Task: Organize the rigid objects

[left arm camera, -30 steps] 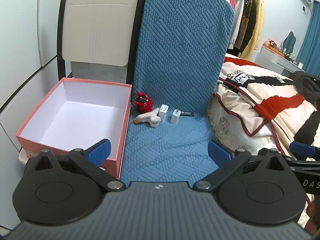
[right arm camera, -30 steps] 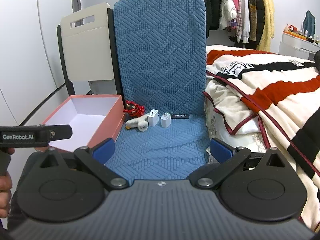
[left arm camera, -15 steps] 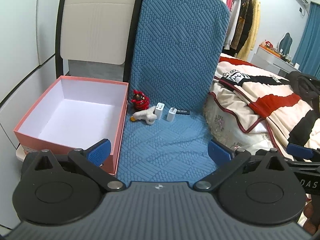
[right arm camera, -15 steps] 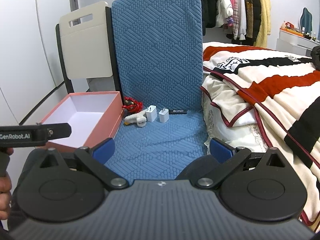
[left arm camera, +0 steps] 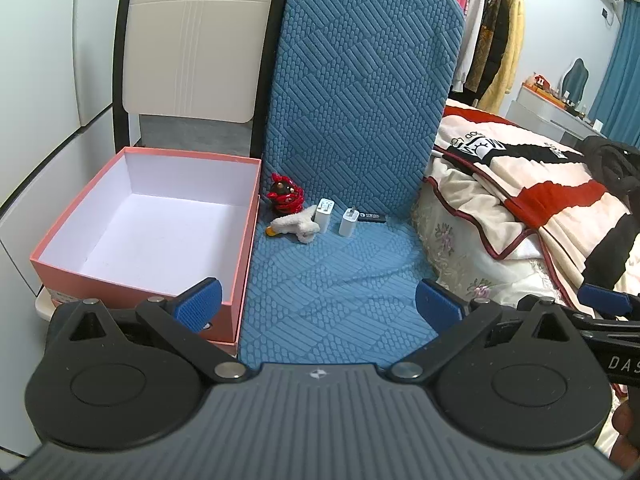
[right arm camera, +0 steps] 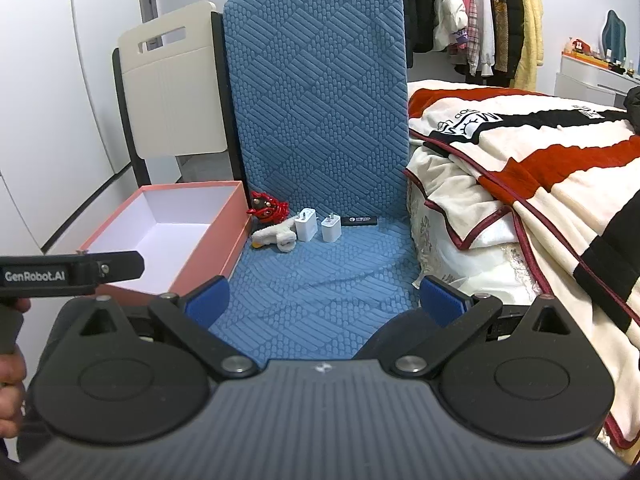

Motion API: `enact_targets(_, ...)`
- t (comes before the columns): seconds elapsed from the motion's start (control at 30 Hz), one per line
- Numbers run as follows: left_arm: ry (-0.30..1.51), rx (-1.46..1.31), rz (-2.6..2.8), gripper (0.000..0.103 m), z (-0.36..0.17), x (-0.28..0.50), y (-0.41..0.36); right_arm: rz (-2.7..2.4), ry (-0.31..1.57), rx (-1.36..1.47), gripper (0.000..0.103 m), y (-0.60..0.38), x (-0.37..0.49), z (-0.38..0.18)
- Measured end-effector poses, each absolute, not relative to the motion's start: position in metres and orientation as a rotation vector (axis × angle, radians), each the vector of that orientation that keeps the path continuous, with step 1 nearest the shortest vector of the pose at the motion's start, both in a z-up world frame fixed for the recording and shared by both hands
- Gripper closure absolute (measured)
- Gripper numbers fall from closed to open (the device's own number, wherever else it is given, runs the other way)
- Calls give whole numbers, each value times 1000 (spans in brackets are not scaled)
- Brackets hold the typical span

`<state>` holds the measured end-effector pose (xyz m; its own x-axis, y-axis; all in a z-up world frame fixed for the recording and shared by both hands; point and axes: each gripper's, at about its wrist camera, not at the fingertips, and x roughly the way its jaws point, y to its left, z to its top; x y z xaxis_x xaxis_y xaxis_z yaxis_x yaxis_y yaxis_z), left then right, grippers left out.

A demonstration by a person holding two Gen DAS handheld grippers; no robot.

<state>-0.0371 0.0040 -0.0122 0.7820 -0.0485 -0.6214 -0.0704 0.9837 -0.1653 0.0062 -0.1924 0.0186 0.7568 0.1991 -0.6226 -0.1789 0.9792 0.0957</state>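
Observation:
Two white charger plugs [left arm camera: 323,215] [left arm camera: 349,222] stand on a blue quilted chair seat [left arm camera: 332,292], near its backrest. Beside them lie a white plush duck [left arm camera: 294,227], a red figurine [left arm camera: 284,198] and a small black stick [left arm camera: 372,217]. In the right wrist view the same group shows: chargers [right arm camera: 306,224] [right arm camera: 330,229], duck [right arm camera: 274,236], figurine [right arm camera: 267,209], black stick [right arm camera: 360,220]. A pink open box [left arm camera: 100,280] [right arm camera: 200,256] with a white inside sits left of the seat. My left gripper [left arm camera: 318,306] and right gripper [right arm camera: 326,300] hang open, well short of the objects, holding nothing.
A bed with a red, black and cream blanket [left arm camera: 540,200] [right arm camera: 540,168] borders the chair on the right. A cream chair back [left arm camera: 192,52] stands behind the box. Clothes hang on a rack [right arm camera: 472,8] at the back. A hand [right arm camera: 10,372] holds the left tool.
Both views have shifted slightly; the chair and objects sit a little lower and nearer in frame. The objects themselves have not moved and both grippers stay open.

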Motion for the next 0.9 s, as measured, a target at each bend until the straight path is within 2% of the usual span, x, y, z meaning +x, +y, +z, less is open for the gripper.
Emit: enact_targets(0.9,743,-191,11,0,-35,-20,-6,246,703,51,0,-202,18,4)
